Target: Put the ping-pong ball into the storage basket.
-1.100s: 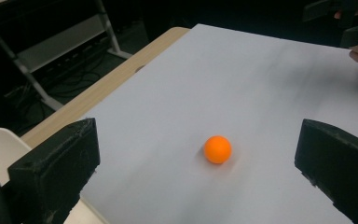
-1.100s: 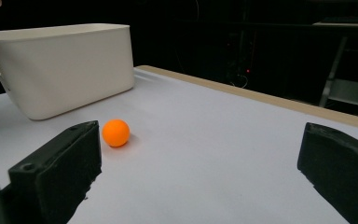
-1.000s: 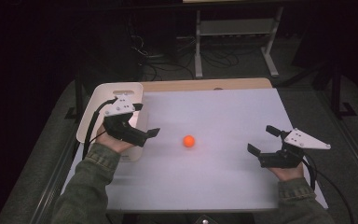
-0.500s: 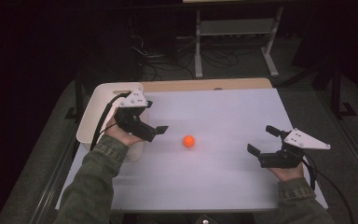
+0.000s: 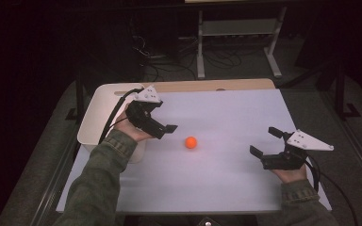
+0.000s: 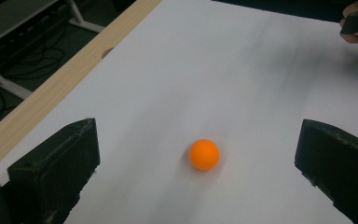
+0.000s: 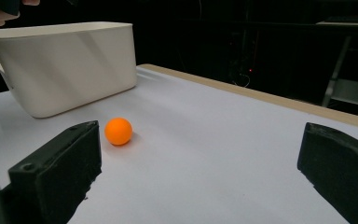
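A small orange ball (image 5: 191, 142) lies on the white table top (image 5: 226, 179), near its middle. My left gripper (image 5: 165, 117) hovers just left of the ball, over the table beside the bin, open, its jaws pointing at the ball. In the left gripper view the ball (image 6: 204, 154) sits a short way ahead, between the wide-apart jaws of that gripper (image 6: 198, 131). My right gripper (image 5: 264, 141) is open near the table's right side, well apart from the ball. In the right gripper view the ball (image 7: 119, 131) lies ahead, close to the left jaw of that gripper (image 7: 200, 135).
A white rectangular bin (image 5: 92, 123) stands at the table's left edge, under the left forearm; its side wall (image 7: 65, 65) faces the right gripper. A wooden strip (image 5: 217, 85) runs along the far edge. Cables and a metal stand (image 5: 235, 42) lie on the dark floor beyond.
My left gripper has moved from over the bin to the right and forward, closer to the ball. The right gripper and the ball have stayed put.
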The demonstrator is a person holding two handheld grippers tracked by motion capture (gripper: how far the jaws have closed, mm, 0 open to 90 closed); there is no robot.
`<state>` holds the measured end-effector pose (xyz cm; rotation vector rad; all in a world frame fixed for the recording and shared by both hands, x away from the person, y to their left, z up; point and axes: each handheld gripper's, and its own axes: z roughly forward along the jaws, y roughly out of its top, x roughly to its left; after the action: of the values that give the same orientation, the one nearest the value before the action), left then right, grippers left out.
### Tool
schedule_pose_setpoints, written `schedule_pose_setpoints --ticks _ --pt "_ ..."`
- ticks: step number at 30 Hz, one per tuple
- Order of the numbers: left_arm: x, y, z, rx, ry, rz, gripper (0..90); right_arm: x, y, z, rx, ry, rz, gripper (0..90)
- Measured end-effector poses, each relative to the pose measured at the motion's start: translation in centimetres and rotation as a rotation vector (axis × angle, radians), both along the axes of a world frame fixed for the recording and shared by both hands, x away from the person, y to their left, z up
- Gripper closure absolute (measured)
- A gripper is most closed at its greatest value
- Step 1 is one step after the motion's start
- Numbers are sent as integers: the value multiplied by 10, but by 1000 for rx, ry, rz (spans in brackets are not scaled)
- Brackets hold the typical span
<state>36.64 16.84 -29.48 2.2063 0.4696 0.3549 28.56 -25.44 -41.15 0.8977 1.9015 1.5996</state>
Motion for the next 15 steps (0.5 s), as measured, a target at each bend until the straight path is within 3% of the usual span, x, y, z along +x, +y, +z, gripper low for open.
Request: schedule_pose_setpoints --ticks 15 --pt "14 -28 -5 60 38 -43 0 0 -1 0 4 -1 3 0"
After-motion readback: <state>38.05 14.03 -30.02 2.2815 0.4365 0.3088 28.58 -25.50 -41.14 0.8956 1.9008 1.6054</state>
